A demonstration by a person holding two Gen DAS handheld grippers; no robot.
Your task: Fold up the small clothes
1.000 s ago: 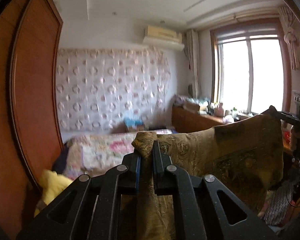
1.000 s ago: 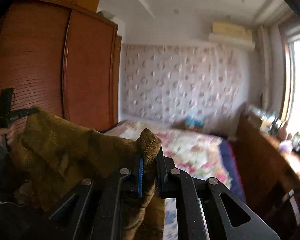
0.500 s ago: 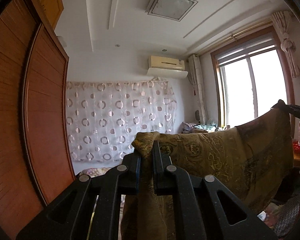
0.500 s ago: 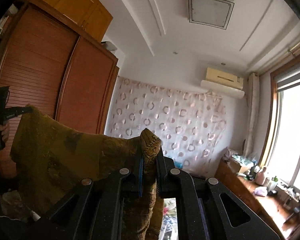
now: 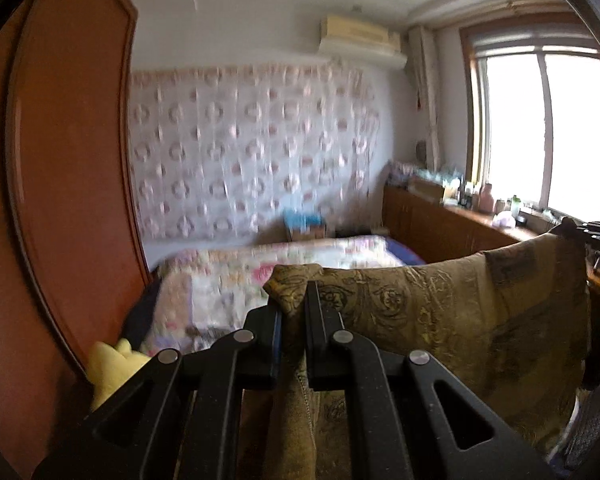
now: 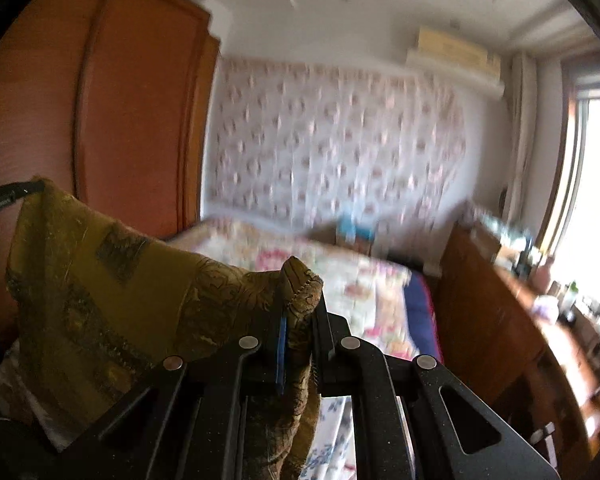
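olive patterned cloth (image 5: 440, 312) – woven, likely brocade | both jaws pinching corners

Cloth (image 5: 440, 320) stretched between left gripper (image 5: 293, 316) and right gripper (image 6: 300, 312); bed (image 5: 260, 276) behind; wardrobe (image 5: 72, 184) left, window (image 5: 540, 128) right.

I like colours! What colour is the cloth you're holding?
Golden-brown cloth with dark swirly patterns, clearest from the left wrist.

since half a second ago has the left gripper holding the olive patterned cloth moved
Yes. The left gripper, shut on the olive patterned cloth, has dipped: the air conditioner sits higher in its view and the floral bed shows again.
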